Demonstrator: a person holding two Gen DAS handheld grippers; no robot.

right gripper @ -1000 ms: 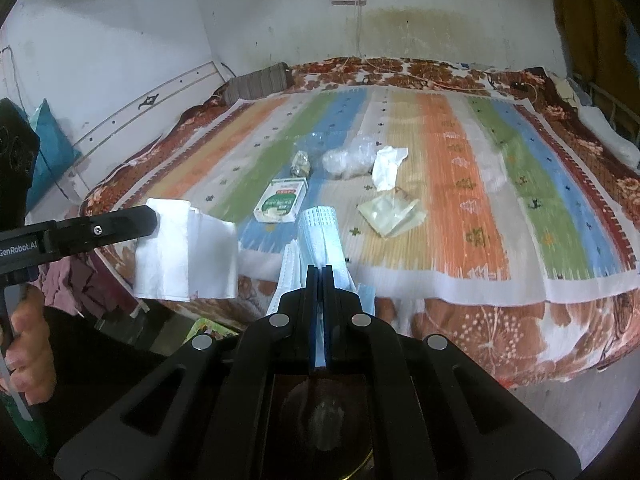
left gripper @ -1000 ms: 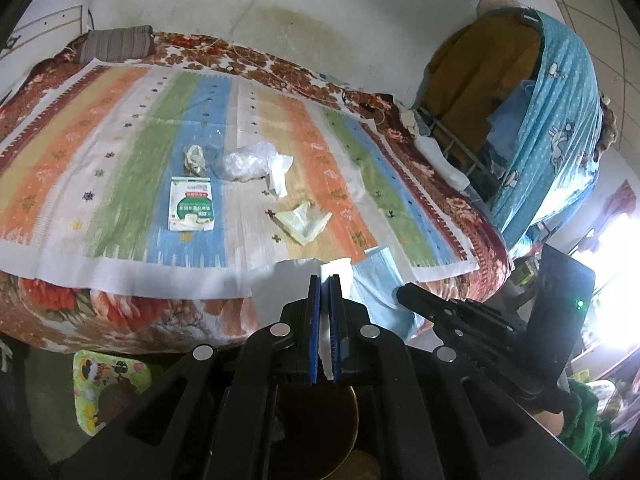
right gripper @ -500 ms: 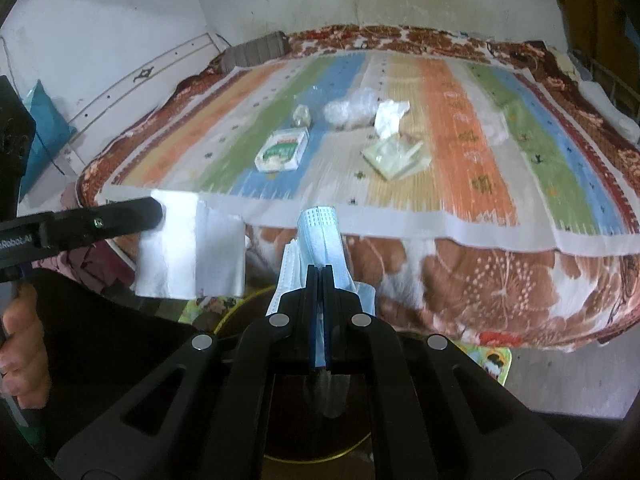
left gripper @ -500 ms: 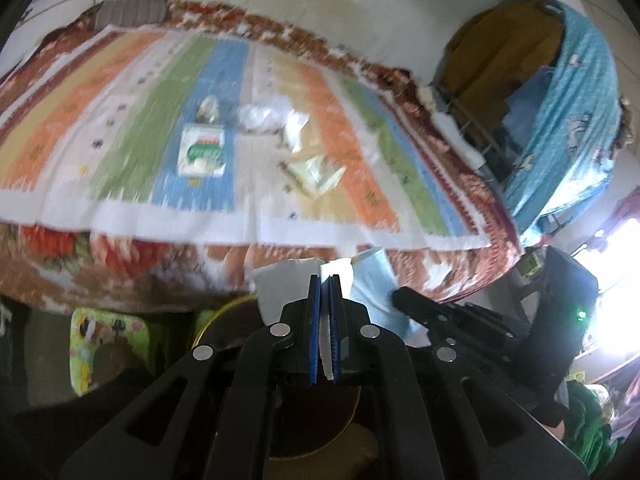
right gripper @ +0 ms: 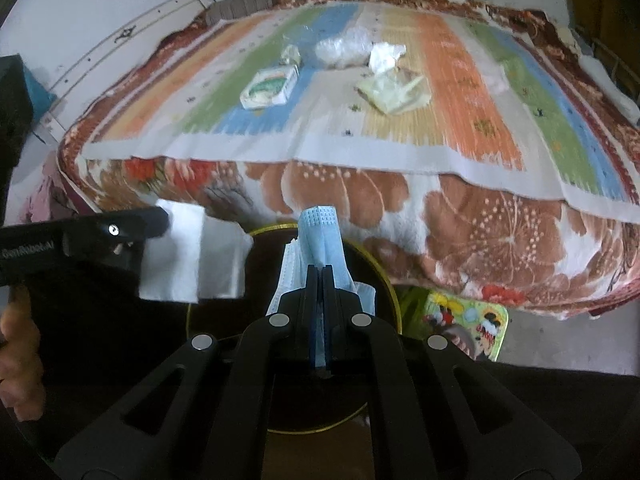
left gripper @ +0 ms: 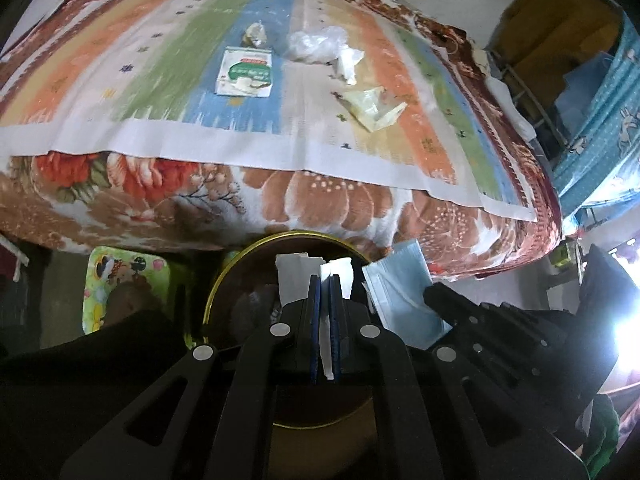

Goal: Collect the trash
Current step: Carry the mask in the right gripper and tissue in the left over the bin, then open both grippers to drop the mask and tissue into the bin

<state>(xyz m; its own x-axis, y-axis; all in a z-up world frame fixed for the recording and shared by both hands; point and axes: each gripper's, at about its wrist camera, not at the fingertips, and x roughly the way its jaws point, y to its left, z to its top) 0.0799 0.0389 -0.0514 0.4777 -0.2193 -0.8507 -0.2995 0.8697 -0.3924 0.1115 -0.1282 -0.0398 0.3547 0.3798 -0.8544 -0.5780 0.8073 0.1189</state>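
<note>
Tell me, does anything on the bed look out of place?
Yes: litter lies on the striped mat: a green-and-white carton, a small crumpled wrapper, a clear plastic bag, a white tissue and a yellowish wrapper.

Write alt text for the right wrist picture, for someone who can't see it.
A handheld black gripper pinches a blue face mask above a round, gold-rimmed bin on the floor. At left, a second gripper holds a white tissue. Behind, more litter lies on a striped mat covering a bed.
</note>
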